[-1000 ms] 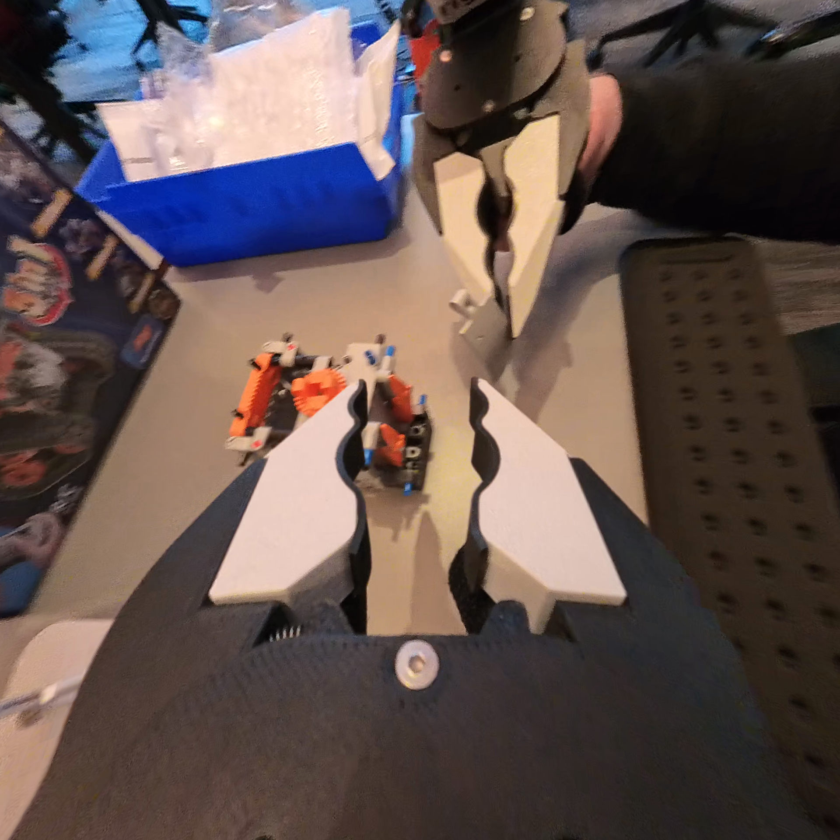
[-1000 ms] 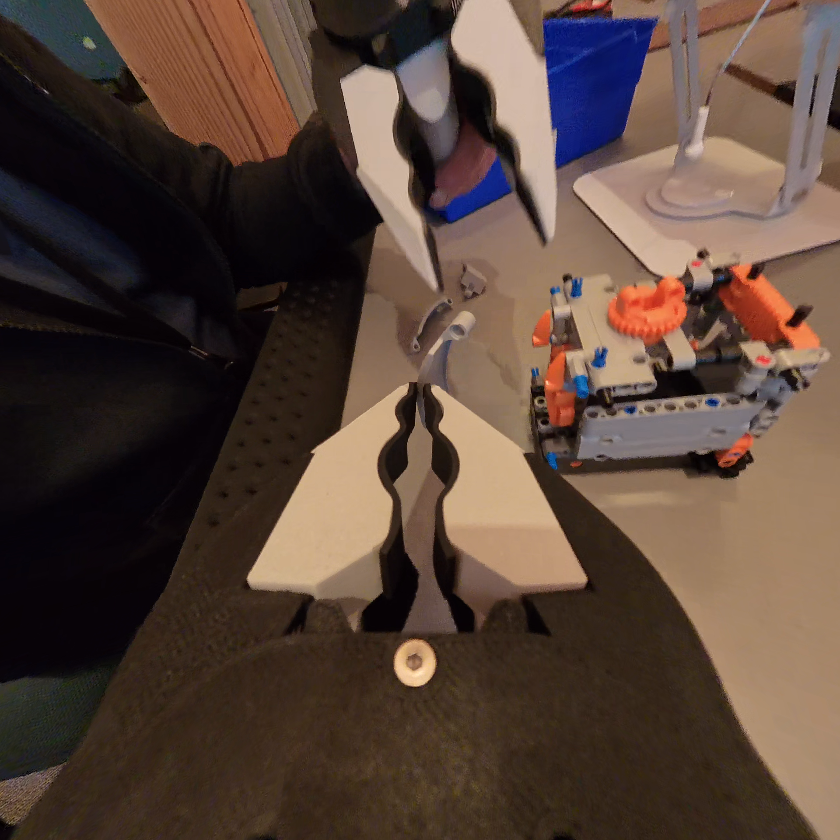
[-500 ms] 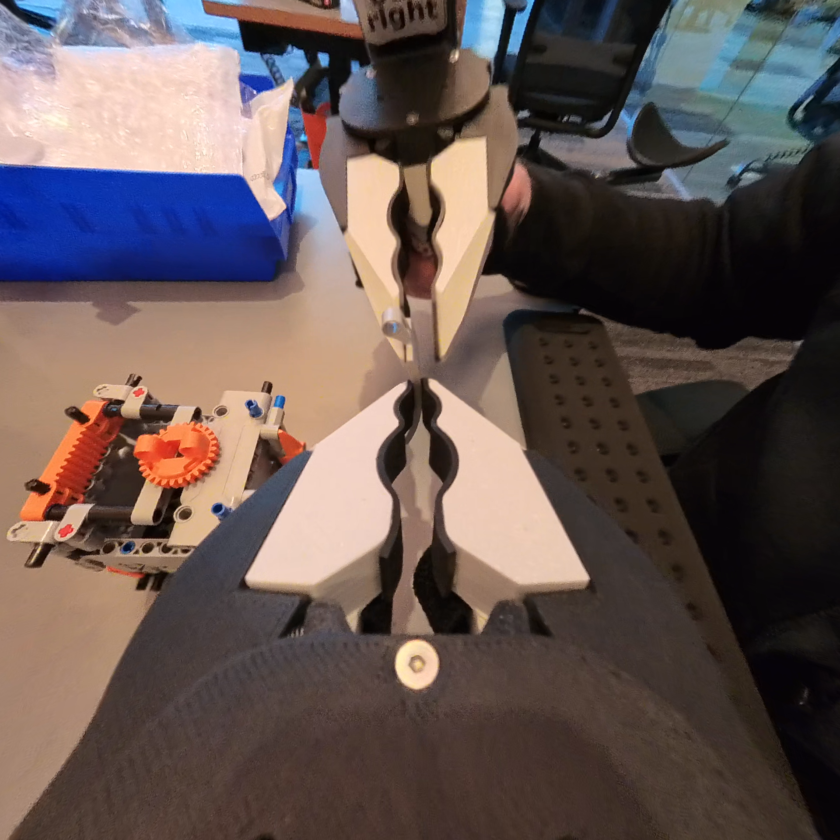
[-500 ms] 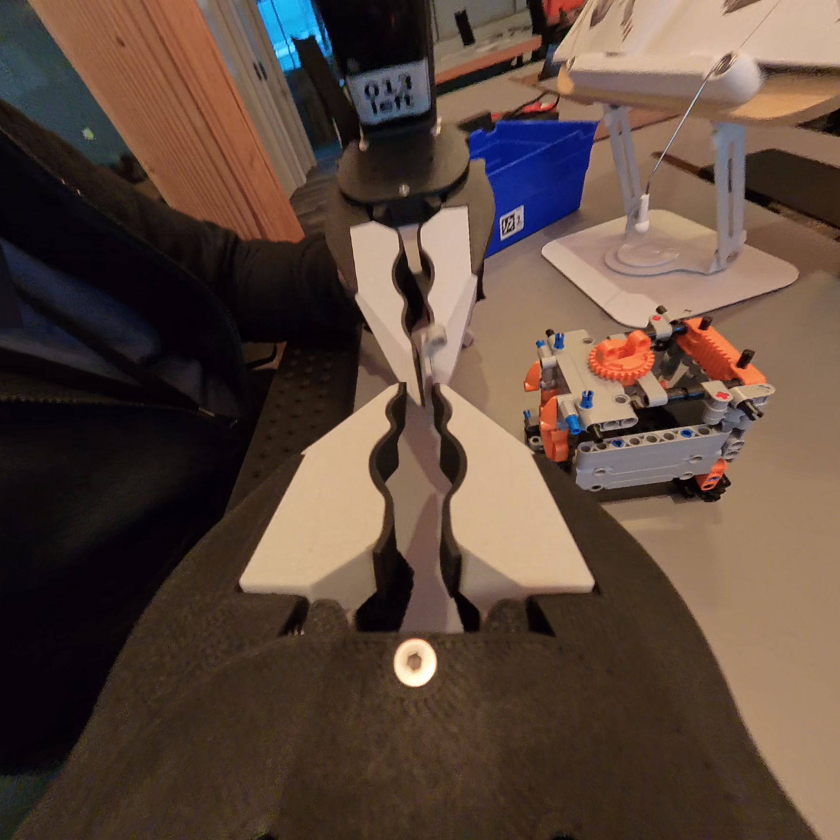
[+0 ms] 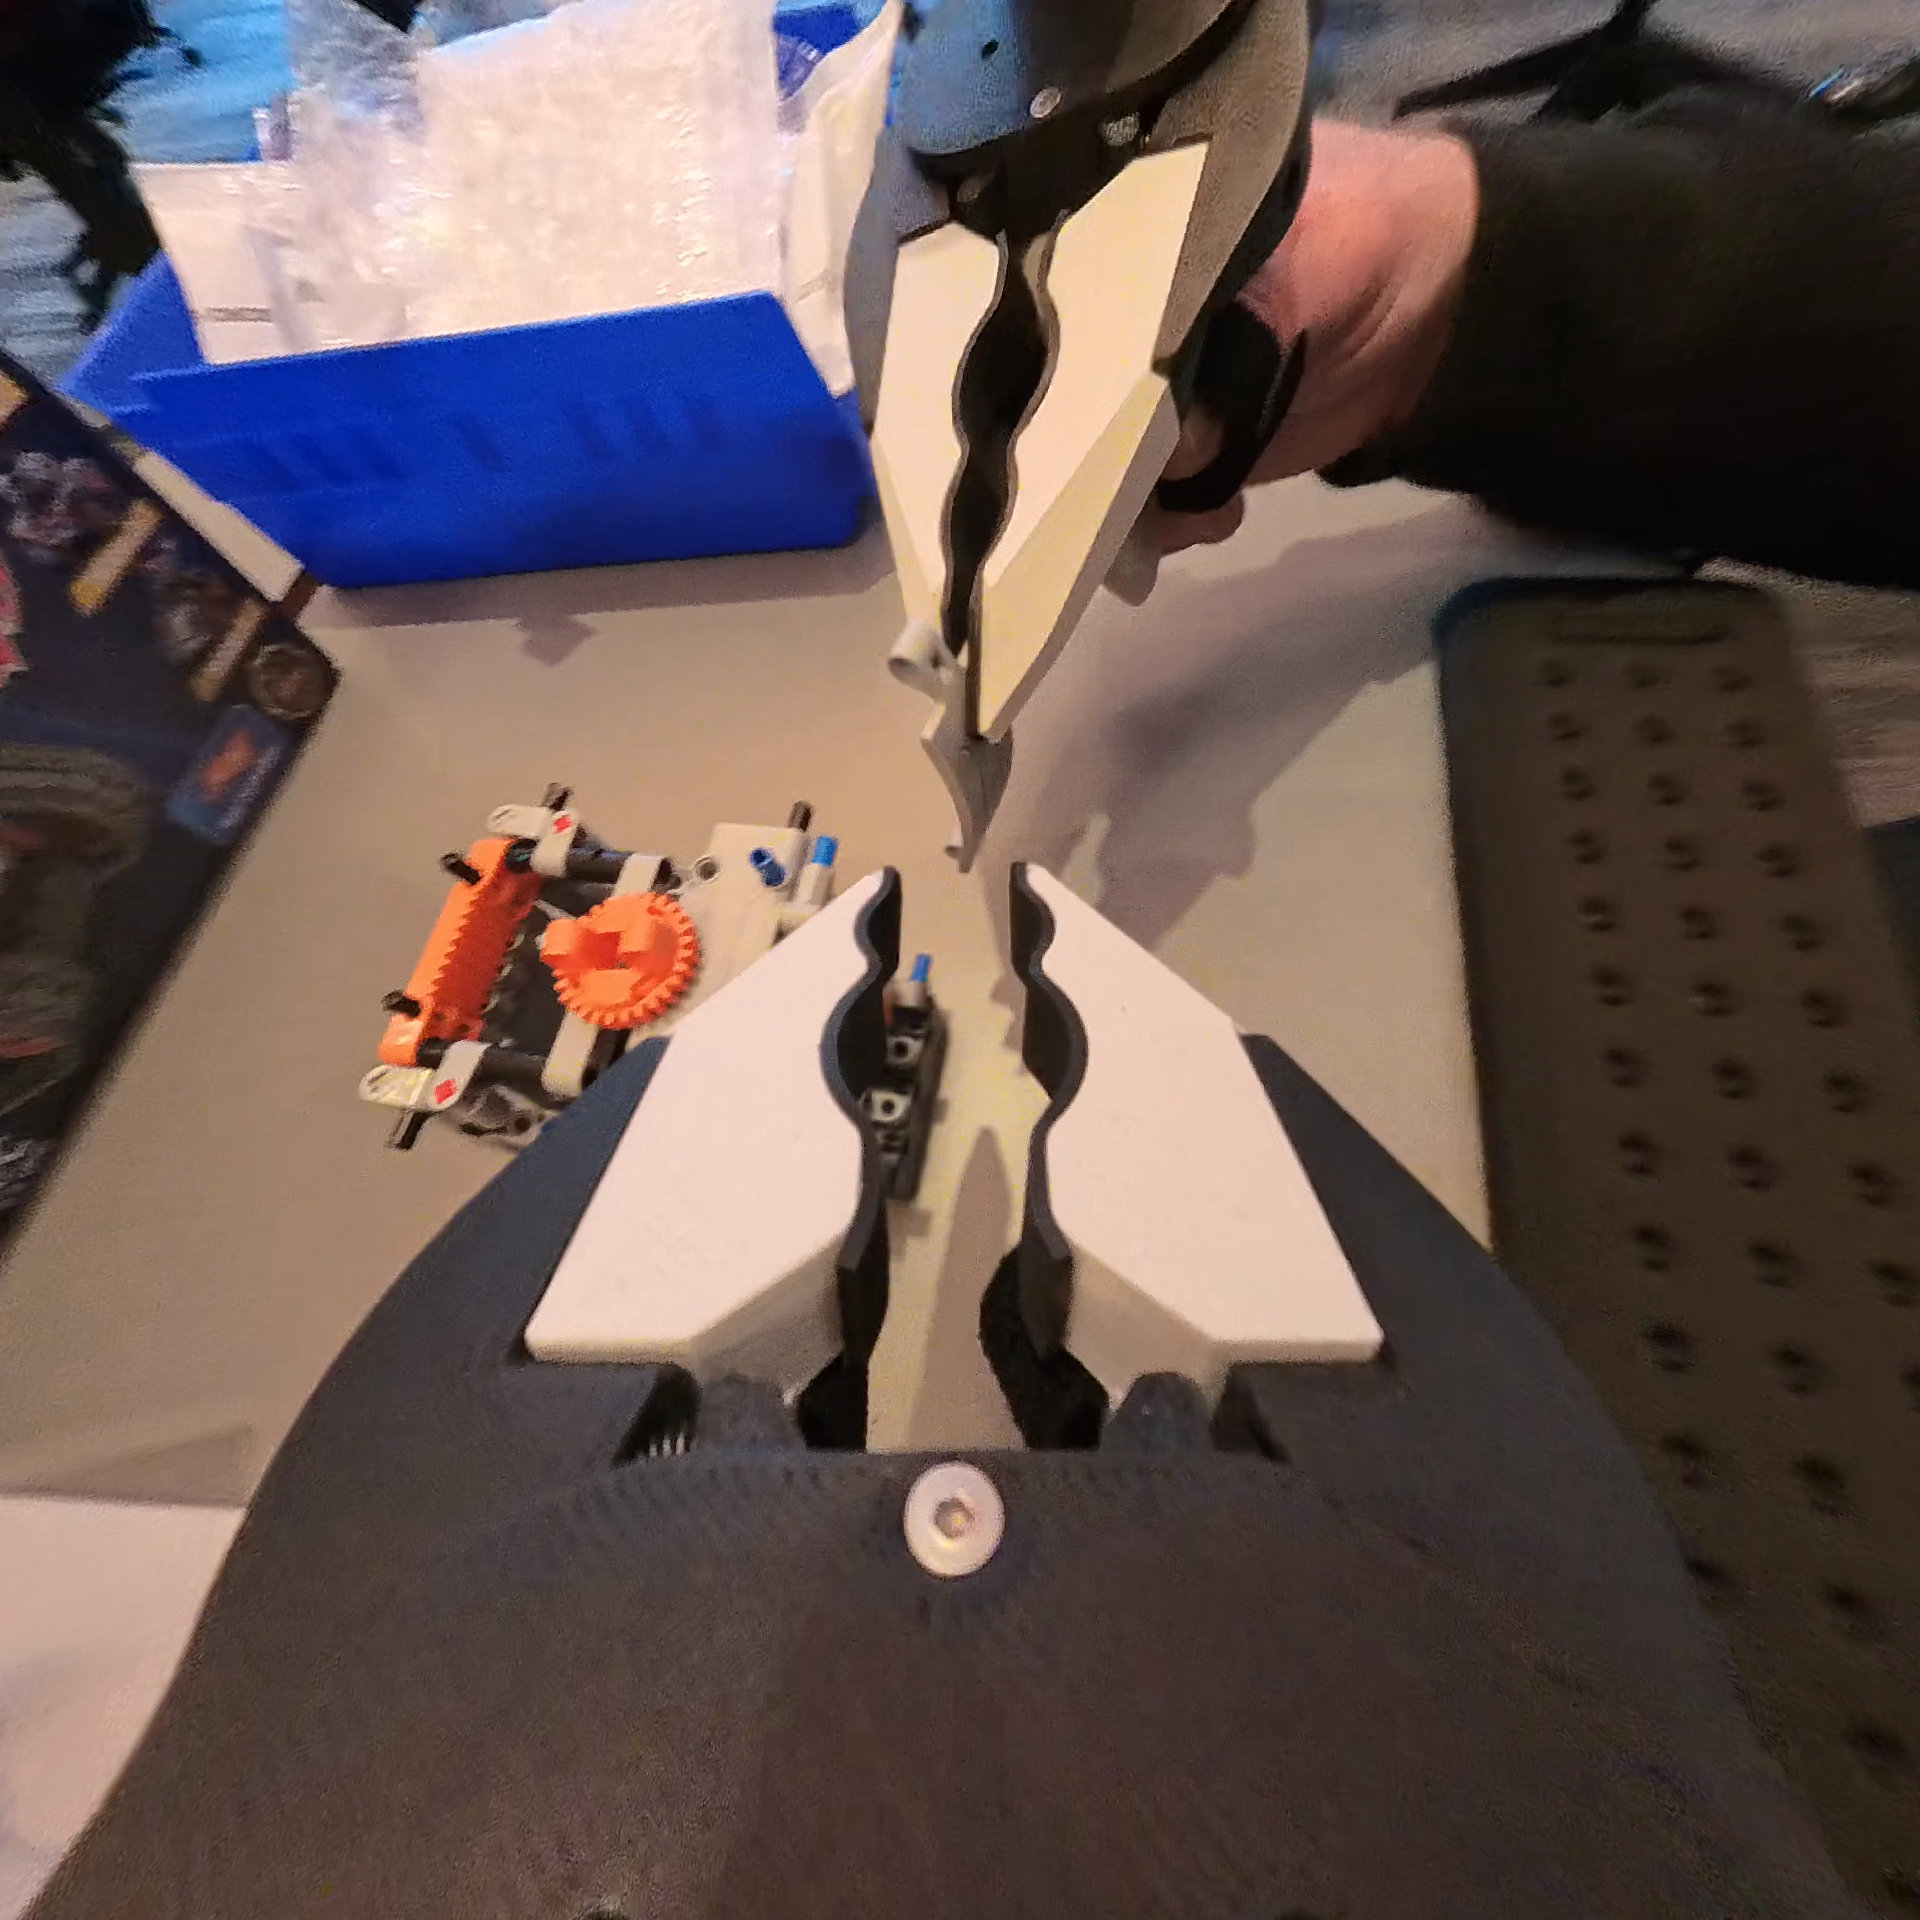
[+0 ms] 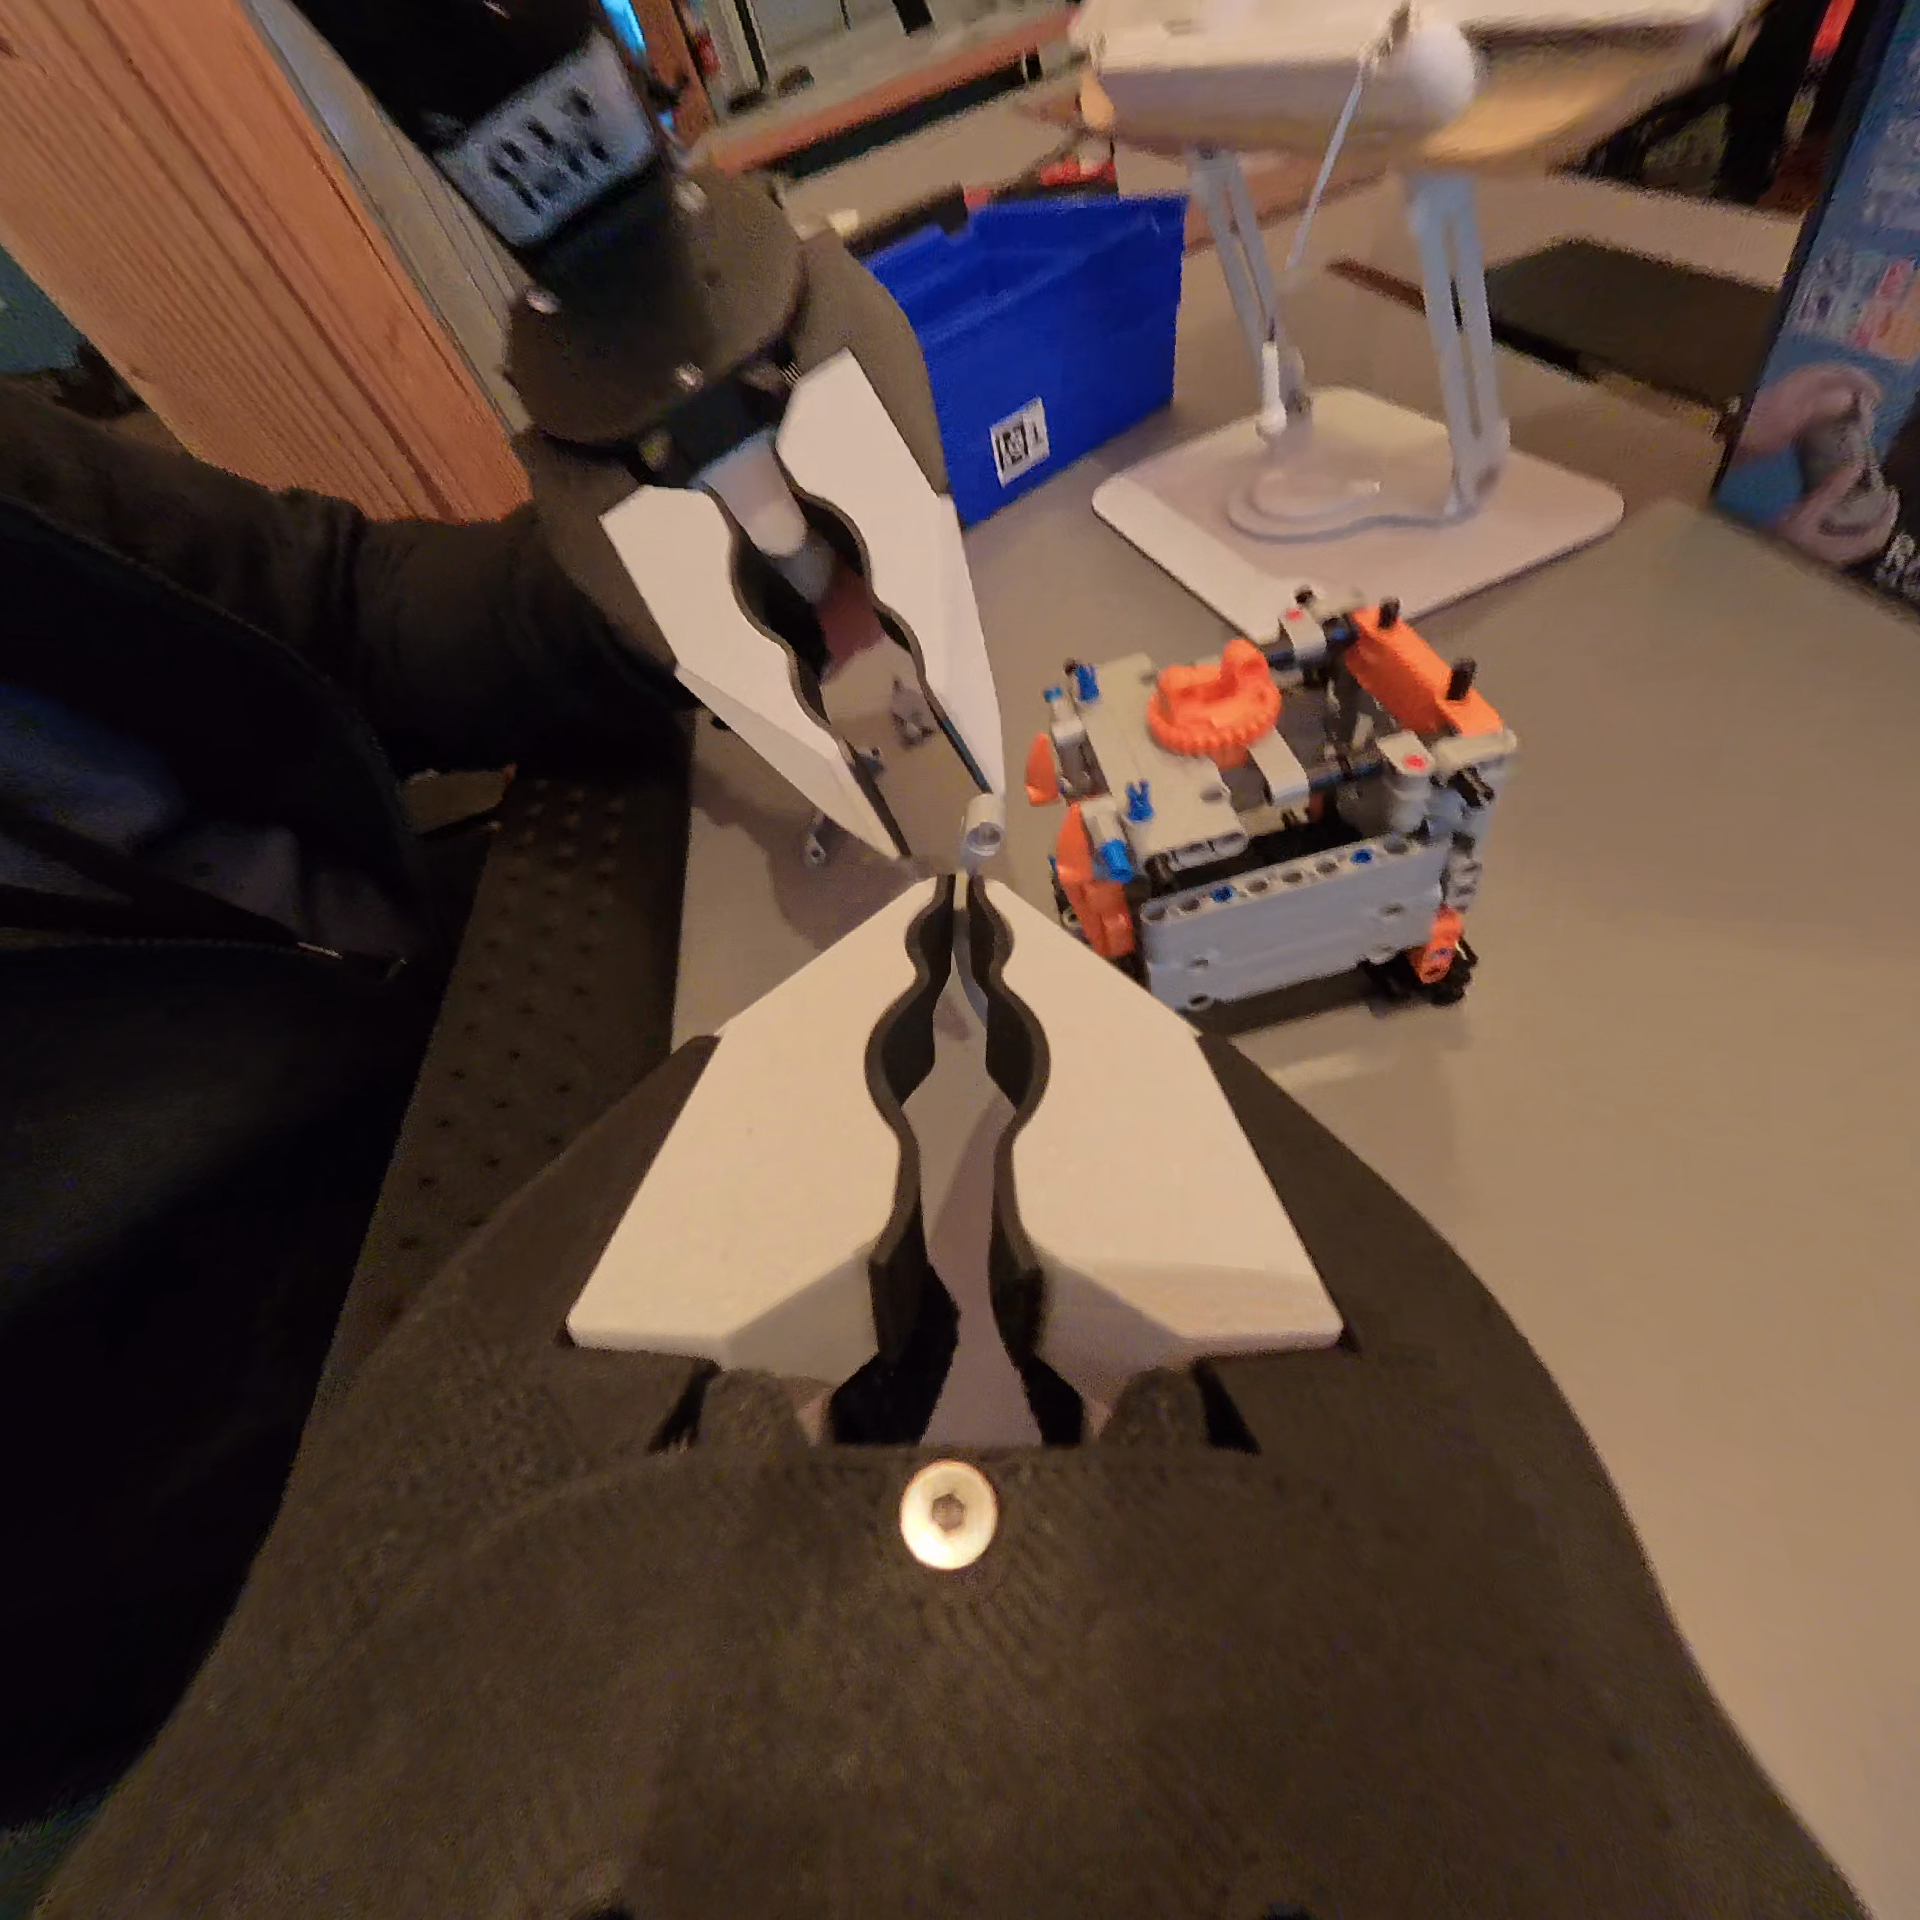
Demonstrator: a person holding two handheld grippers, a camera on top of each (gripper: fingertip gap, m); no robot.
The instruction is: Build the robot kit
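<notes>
The right gripper (image 6: 958,883) has its jaws pinched nearly together at the tips on a thin curved grey piece (image 6: 981,831), whose round socket end sticks out just past the tips. In the left wrist view the same piece (image 5: 961,774) hangs from those tips, pointing down toward the gap of the left gripper (image 5: 954,883). The left gripper's jaws stand apart with a clear gap and hold nothing; its tips sit just short of the piece's lower end, and whether they touch it cannot be told.

Just to the left of the left jaws, partly hidden under the left finger, sits a brick-built model (image 5: 566,961) in grey, black and orange with an orange gear on top and blue pins; from the right wrist view it (image 6: 1262,821) stands just right of the right jaws on the grey table (image 6: 1610,1039). Right of the left jaws lies a dark perforated mat (image 5: 1683,987).

Beyond the left gripper in the right wrist view, two small grey parts (image 6: 912,717) lie on the table. Farther off are a blue bin (image 5: 499,436) filled with clear plastic bags (image 5: 540,177), a printed box (image 5: 114,748) at far left, and a white stand (image 6: 1361,499) on a flat base
</notes>
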